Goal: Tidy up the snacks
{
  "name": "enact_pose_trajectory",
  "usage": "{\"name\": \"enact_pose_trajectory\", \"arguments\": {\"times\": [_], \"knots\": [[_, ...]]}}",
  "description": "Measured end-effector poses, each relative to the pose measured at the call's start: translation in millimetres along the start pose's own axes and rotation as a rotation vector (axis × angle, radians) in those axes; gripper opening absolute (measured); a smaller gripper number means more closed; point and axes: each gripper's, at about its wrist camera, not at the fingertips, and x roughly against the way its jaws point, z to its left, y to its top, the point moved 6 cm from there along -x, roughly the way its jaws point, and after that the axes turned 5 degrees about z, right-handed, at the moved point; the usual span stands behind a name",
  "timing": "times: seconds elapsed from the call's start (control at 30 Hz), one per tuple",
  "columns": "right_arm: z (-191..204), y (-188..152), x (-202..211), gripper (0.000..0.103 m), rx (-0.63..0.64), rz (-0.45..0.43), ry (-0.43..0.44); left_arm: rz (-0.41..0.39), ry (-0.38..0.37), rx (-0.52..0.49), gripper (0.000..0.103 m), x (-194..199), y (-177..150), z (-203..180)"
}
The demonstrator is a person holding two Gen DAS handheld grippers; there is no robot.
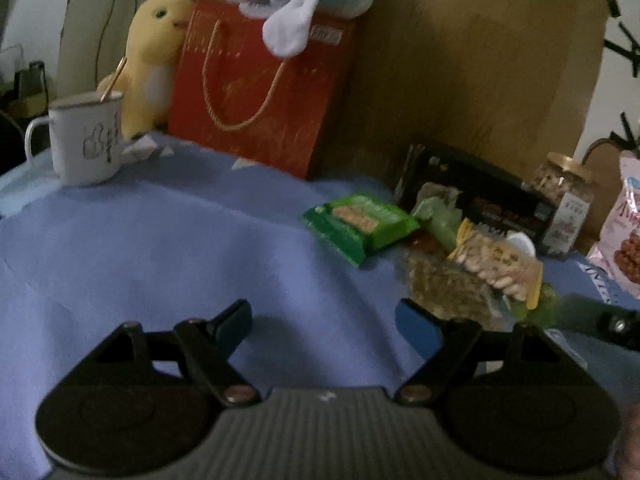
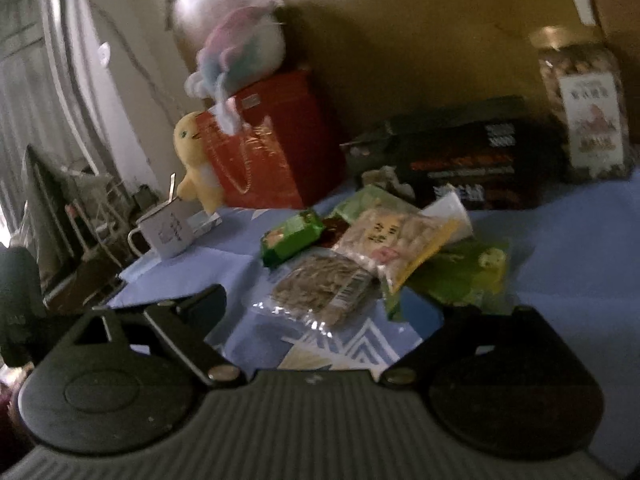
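- The left gripper (image 1: pixel 324 322) hovers over bare blue cloth (image 1: pixel 160 248) on the tabletop, jaws apart with nothing between them; the snack pile lies just off to its right.
- The right gripper (image 2: pixel 320 312) has its jaws spread wide and empty, lined up on the nearest snack, likely to take it first.
- That nearest snack is a clear bag of seeds (image 2: pixel 324 284), lying flat at the front of the pile, partly under a bag of peanuts (image 2: pixel 396 240).
- A small green packet (image 2: pixel 290 236) sits just left of the peanuts, and a larger green bag (image 2: pixel 468 276) pokes out beneath them on the right; the heap looks dumped, not sorted.
- Behind the pile lies a black box (image 2: pixel 472 152), with a jar of nuts (image 2: pixel 580 104) standing upright beside it, probably already where they belong.
- A pink bag (image 1: pixel 624 232) shows at the left view's right edge; blur hides its contents, perhaps dried fruit.
- Farther left, a white mug (image 1: pixel 86 140) stands clear of the snacks.
- At the back, a red gift bag (image 1: pixel 260 92) leans on a cardboard sheet (image 1: pixel 480 60), with a yellow plush chick (image 1: pixel 154 56) beside it.
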Motion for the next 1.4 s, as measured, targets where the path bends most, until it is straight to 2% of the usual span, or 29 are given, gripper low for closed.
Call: {"name": "enact_pose_trajectory", "arguments": {"times": [0.03, 0.1, 0.17, 0.23, 0.33, 0.47, 0.83, 1.4], "knots": [[-2.8, 0.6, 0.0, 0.101, -0.022, -0.001, -0.013, 0.0, 0.006, 0.0, 0.082, 0.0, -0.5, 0.4], [-8.4, 0.2, 1.9, 0.103, -0.075, -0.014, -0.044, 0.001, 0.018, -0.012, 0.082, 0.6, -1.5, -0.9], [-13.3, -1.3, 3.1, 0.103, -0.119, -0.01, -0.024, 0.003, 0.025, -0.026, 0.082, 0.7, -1.9, -2.7], [-16.3, -2.4, -0.1, 0.103, -0.146, 0.031, 0.008, 0.009, 0.023, -0.032, 0.082, -0.8, -1.7, -3.9], [-21.6, -3.5, 1.0, 0.103, -0.176, 0.037, -0.006, 0.011, 0.019, -0.038, 0.082, -1.4, -1.4, -5.6], [-19.3, -6.3, -1.6, 0.103, -0.17, 0.065, 0.001, 0.009, 0.004, -0.043, 0.082, -1.0, -2.0, -7.1], [-19.9, -6.8, -2.9, 0.103, -0.166, 0.063, 0.006, -0.004, -0.045, -0.054, 0.082, 0.2, -0.6, -10.2], [-20.0, -7.7, -2.7, 0.103, -0.154, 0.065, 0.005, -0.01, -0.065, -0.051, 0.082, 0.6, -1.0, -12.0]]}}
